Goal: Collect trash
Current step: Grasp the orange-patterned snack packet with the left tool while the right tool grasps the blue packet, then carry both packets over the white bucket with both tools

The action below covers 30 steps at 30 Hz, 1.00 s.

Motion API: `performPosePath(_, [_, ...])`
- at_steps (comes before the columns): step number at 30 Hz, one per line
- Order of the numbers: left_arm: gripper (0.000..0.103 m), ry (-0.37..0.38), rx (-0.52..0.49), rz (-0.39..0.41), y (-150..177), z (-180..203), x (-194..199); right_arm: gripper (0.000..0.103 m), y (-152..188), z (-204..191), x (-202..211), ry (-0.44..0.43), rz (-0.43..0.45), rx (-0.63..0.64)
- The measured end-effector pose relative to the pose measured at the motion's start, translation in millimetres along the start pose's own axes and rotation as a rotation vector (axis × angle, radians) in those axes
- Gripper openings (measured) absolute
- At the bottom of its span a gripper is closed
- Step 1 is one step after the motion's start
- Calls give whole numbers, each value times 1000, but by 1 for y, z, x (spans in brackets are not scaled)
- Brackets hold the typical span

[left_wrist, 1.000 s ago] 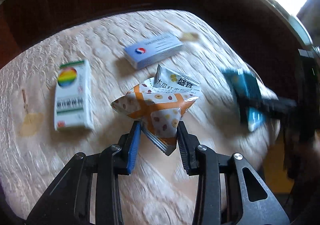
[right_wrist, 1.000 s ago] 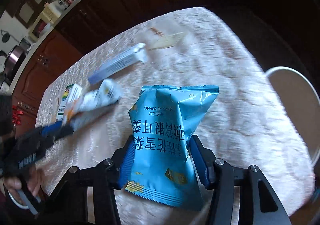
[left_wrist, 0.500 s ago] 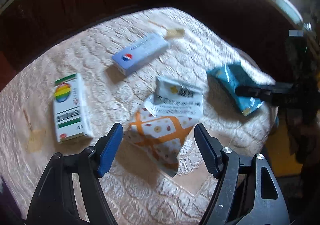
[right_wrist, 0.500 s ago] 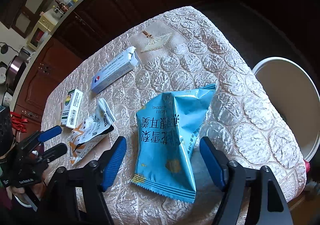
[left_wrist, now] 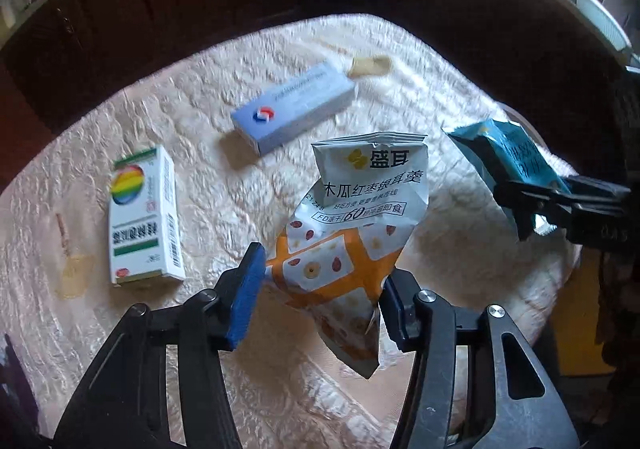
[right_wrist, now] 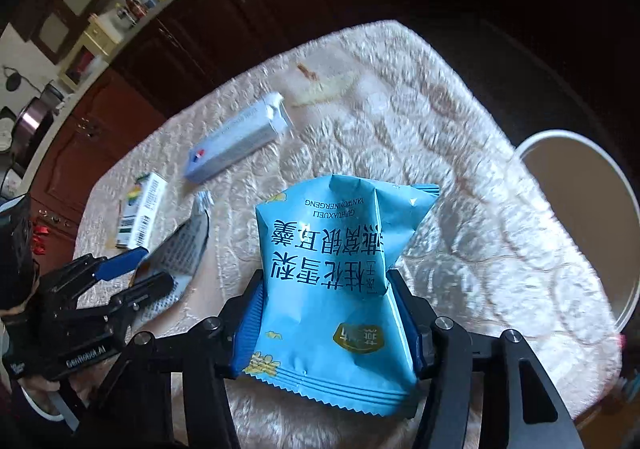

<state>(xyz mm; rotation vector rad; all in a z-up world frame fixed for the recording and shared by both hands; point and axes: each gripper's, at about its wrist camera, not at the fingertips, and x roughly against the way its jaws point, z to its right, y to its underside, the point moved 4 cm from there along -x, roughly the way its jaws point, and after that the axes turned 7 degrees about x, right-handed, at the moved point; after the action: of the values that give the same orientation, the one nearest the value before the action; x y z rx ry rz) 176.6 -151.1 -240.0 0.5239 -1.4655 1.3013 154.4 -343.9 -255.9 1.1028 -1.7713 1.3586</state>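
Observation:
My left gripper (left_wrist: 320, 289) is shut on an orange-and-white snack packet (left_wrist: 360, 217) and holds it up over the cream quilted tablecloth (left_wrist: 240, 177). My right gripper (right_wrist: 328, 313) is shut on a blue snack packet (right_wrist: 340, 269), pinched at its waist and lifted. The blue packet also shows at the right in the left wrist view (left_wrist: 508, 157). The orange packet shows at the left in the right wrist view (right_wrist: 180, 253).
A long blue-grey box (left_wrist: 294, 109) lies mid-table, a white box with a rainbow logo (left_wrist: 142, 215) at the left, a small tan wrapper (left_wrist: 370, 65) at the far side. A round white bin (right_wrist: 580, 217) stands off the table's right edge. Dark wooden cabinets stand behind.
Half a second ago both grippers were open around the packets lying on the cloth. Now both have shut on their packets and raised them off the table.

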Motion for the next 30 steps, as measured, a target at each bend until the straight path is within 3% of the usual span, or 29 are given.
performPosePath(5, [49,10,-6,51,-11,19,19,56,-2,3,32,-22,68,-19])
performPosePath(6, [17,12,-9,54,-13,24,21,56,-2,4,39,-24,80,-21])
performPosePath(7, [14,-6,-10,53,-17,29,22,56,-3,5,45,-25,90,-22])
performPosePath(18, [13,47,-57,59,-27,79,24,56,3,36,97,20,173,-58])
performPosePath(20, [34,62,-49,49,-26,78,22,57,5,39,99,18,176,-70])
performPosePath(21, [64,61,-32,44,-25,74,21,57,7,42,99,19,175,-76])
performPosePath(22, [83,57,-12,47,-23,68,19,57,8,44,99,18,171,-81])
performPosePath(26, [84,-8,40,46,-19,46,4,57,11,46,94,6,159,-92])
performPosePath(30, [84,-24,77,-38,-15,30,-24,57,11,40,86,-9,139,-79])
